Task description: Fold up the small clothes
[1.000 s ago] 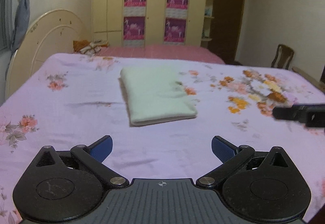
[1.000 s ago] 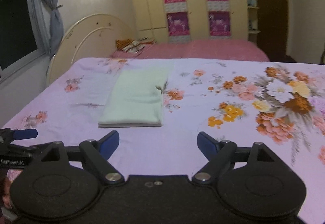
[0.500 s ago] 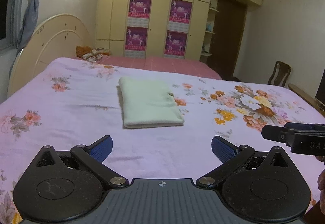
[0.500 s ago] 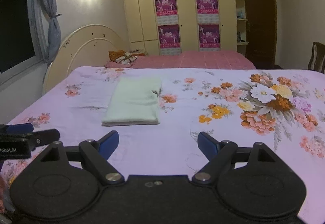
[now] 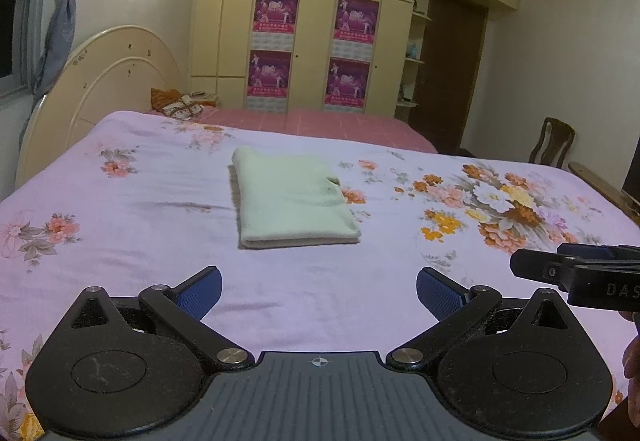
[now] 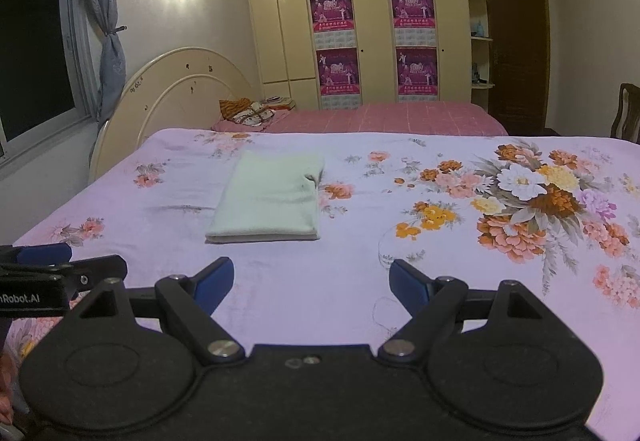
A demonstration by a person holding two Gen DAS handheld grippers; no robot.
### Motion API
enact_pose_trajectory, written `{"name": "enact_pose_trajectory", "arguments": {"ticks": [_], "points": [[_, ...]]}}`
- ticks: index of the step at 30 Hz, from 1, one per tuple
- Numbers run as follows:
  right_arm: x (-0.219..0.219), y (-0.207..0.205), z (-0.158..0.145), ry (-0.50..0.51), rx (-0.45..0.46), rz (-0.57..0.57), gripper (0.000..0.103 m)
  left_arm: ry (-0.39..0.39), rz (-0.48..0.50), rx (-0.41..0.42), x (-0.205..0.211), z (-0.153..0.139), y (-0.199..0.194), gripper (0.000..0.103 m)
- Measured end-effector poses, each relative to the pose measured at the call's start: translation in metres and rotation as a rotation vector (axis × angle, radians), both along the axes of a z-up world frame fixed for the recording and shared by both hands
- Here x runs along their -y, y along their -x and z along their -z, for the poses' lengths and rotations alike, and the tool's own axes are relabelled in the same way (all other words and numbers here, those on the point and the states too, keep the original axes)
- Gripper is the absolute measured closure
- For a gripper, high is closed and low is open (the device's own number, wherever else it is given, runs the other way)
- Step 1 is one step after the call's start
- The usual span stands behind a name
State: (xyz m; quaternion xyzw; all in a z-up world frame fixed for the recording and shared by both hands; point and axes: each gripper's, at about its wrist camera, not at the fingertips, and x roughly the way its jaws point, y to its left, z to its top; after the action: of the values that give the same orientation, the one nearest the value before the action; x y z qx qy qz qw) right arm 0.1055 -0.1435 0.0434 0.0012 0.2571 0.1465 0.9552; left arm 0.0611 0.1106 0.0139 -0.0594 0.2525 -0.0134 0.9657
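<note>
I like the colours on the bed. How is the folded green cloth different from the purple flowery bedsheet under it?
The folded pale green cloth is plain, while the lilac floral bedsheet is printed with orange, pink and white flowers. The cloth is folded into a small layered rectangle; the bedsheet is spread out in one layer across the whole bed. The cloth lies on top, the bedsheet underneath. Both are soft fabric lying flat.
</note>
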Motion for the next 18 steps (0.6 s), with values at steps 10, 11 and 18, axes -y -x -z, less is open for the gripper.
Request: {"name": "enact_pose_trajectory", "arguments": {"ticks": [10,11,18], "points": [[0.007,-0.003,0.003,-0.008,-0.003,0.015,0.019,-0.004,0.008,-0.003,0.008,0.0,-0.003,0.001],[0.008,-0.003,0.003,-0.008,-0.004,0.015,0.019,-0.005,0.008,-0.002,0.008,0.0,-0.003,0.001],[0.01,-0.002,0.003,-0.007,-0.001,0.019,0.019,-0.004,0.011,-0.001,0.007,0.0,-0.003,0.001]]}}
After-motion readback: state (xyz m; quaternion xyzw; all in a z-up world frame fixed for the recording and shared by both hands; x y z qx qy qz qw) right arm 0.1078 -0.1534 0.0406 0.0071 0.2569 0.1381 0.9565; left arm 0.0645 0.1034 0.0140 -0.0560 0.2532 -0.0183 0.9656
